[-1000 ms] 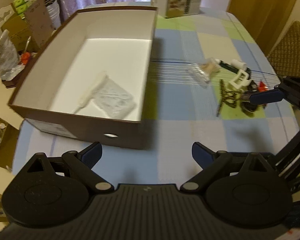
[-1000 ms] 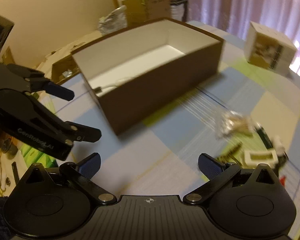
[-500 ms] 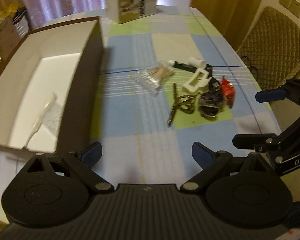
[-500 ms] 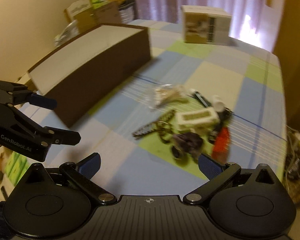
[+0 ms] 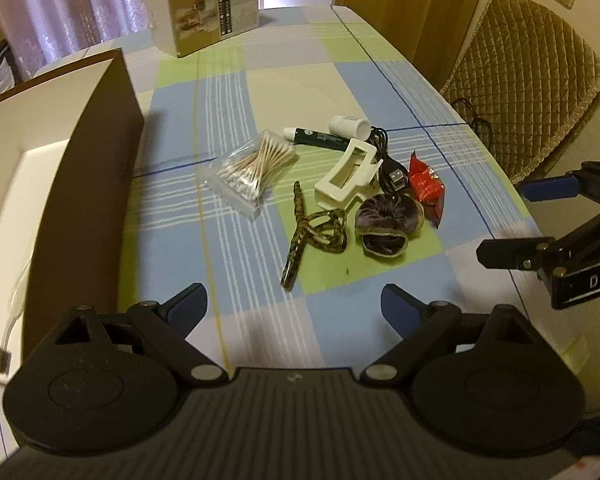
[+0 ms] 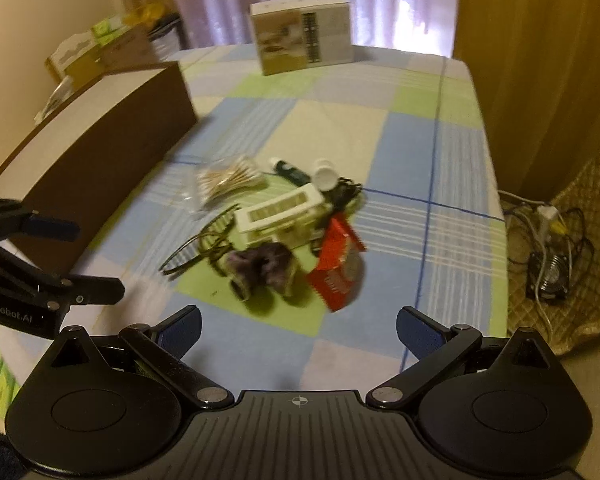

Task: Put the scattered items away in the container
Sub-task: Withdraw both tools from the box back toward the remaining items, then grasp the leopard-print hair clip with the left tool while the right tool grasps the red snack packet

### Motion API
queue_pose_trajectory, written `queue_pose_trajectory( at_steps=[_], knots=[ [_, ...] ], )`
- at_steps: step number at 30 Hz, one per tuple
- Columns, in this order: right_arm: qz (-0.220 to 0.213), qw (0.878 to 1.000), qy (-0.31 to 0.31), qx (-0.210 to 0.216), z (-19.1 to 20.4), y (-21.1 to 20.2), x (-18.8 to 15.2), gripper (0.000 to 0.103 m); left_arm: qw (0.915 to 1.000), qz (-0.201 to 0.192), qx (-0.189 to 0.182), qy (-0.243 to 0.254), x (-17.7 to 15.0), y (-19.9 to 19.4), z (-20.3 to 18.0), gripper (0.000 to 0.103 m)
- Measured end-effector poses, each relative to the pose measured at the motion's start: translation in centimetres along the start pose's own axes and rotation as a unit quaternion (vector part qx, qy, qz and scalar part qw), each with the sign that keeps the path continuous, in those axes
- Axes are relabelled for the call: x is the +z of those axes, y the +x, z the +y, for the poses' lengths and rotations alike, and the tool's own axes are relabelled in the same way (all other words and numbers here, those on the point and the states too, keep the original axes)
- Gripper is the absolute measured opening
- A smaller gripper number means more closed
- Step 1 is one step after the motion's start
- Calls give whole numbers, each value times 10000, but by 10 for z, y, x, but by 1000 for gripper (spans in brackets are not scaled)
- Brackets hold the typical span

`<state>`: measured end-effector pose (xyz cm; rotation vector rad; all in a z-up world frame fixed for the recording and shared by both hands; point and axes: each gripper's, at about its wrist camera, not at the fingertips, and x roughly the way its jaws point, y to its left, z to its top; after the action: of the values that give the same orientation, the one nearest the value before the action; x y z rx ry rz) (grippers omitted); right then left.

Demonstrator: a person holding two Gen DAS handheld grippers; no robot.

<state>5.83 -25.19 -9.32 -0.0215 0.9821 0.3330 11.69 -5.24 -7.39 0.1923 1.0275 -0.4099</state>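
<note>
Now both the left gripper (image 5: 294, 306) and right gripper (image 6: 299, 328) hang spread and empty. Tangled black USB cable (image 5: 390, 164) under the cream plastic hair claw (image 5: 346, 174) could drag neighbours off the counter (image 5: 400, 84), short of the brown cardboard box (image 5: 80, 176).

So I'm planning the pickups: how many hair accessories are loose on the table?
3: a white claw clip mid-pile, a purple scrunchie in front of it, and a leopard-print tie left of the scrunchie. The pile could hide more.

Black tool (image 5: 294, 304), blue fingertips (image 5: 396, 305)
</note>
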Motion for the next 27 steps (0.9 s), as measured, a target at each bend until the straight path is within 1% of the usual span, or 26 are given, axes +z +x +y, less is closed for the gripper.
queue_pose_trajectory(
  at_steps=[5, 8, 9, 10, 12, 14, 16, 18, 19, 20, 22, 27],
  knots=[
    [-148, 9998, 133, -62, -9, 11, 1, 101, 9999, -14, -75, 91, 9, 15, 1, 87],
    [-166, 9993, 273, -207, -17, 23, 0, 100, 9994, -90, -210, 258, 14, 28, -1, 81],
    [-190, 9991, 305, -234, -19, 26, -1, 97, 9991, -97, -236, 325, 15, 32, -2, 77],
    [-208, 9989, 339, -239, -21, 28, -1, 90, 9988, -118, -274, 388, 16, 37, -4, 73],
    [-221, 9986, 412, -241, -25, 31, 0, 85, 9983, -140, -315, 470, 17, 48, -6, 69],
    [-260, 9981, 474, -283, -29, 33, 1, 82, 9978, -154, -358, 533, 18, 57, -8, 66],
    [-309, 9977, 521, -316, -31, 33, 2, 74, 9972, -169, -398, 604, 19, 63, -9, 61],
    [-328, 9973, 569, -327, -33, 35, 4, 69, 9966, -193, -400, 693, 20, 69, -10, 60],
    [-342, 9972, 573, -327, -33, 36, 5, 66, 9963, -197, -401, 729, 20, 72, -10, 58],
    [-343, 9972, 569, -338, -33, 37, 6, 65, 9961, -201, -415, 750, 21, 75, -10, 57],
    [-325, 9972, 580, -340, -32, 40, 7, 63, 9959, -192, -426, 774, 23, 81, -9, 50],
    [-307, 9972, 590, -340, -32, 48, 12, 61, 9956, -178, -520, 755, 27, 94, -6, 48]
  ],
)
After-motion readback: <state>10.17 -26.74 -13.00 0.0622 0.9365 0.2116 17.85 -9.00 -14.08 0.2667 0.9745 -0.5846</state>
